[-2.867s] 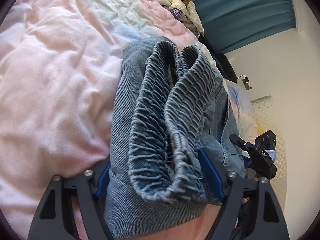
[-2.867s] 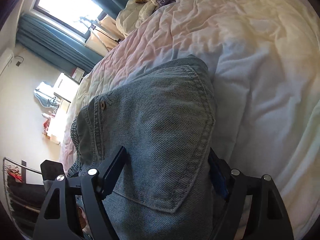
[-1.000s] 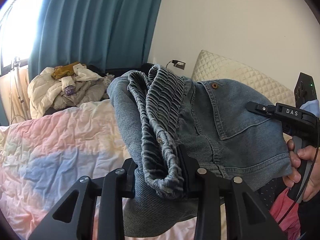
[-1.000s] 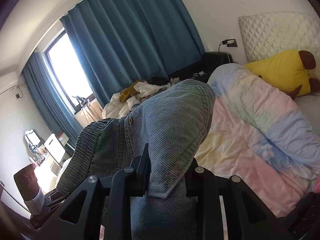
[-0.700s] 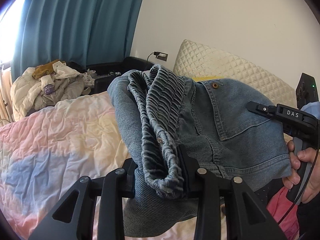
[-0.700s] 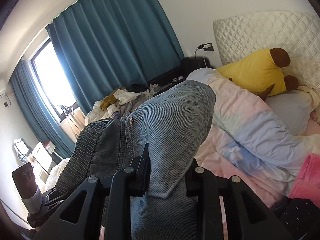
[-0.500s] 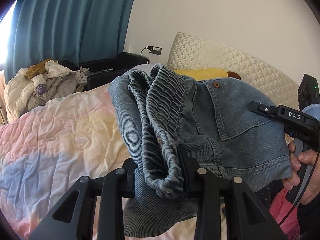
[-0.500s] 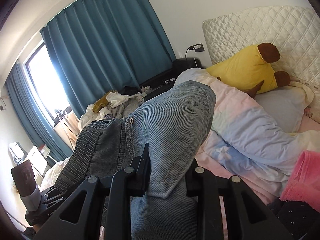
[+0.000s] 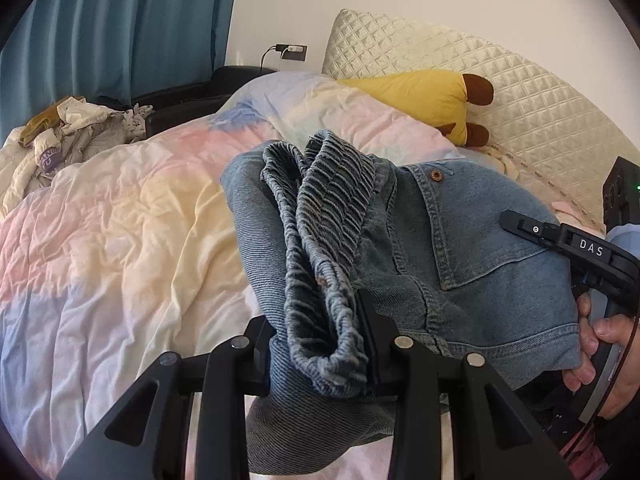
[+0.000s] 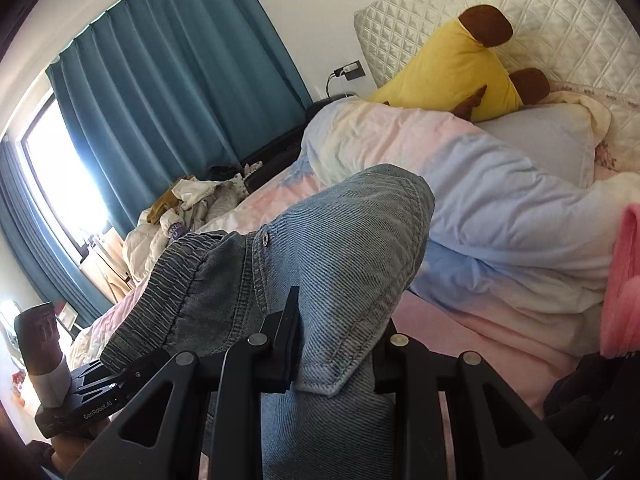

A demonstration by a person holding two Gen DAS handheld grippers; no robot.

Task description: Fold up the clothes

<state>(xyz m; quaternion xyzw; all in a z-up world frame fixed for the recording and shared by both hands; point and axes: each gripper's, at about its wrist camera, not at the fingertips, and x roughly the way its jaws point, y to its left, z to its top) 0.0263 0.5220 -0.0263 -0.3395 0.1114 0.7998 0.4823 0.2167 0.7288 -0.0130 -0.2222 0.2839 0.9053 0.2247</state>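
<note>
Folded blue denim shorts (image 9: 460, 240) with a ruched elastic waistband (image 9: 324, 208) hang in the air above the bed, held by both grippers. My left gripper (image 9: 320, 328) is shut on the waistband end. My right gripper (image 10: 336, 340) is shut on the pocket end of the shorts (image 10: 332, 264). The right gripper also shows at the right of the left wrist view (image 9: 576, 252), and the left gripper at the lower left of the right wrist view (image 10: 92, 396).
A pastel quilt (image 9: 120, 208) covers the bed. A yellow plush toy (image 10: 460, 68) lies against the quilted headboard (image 10: 560, 12). A pile of loose clothes (image 9: 68, 136) lies at the far side by the teal curtain (image 10: 180, 92). A pink garment (image 10: 624, 280) is at the right.
Both grippers, still clamped on the shorts, have swung round from the window side towards the head of the bed; the plush toy and headboard have come further into view. Earlier the shorts lay on the quilt.
</note>
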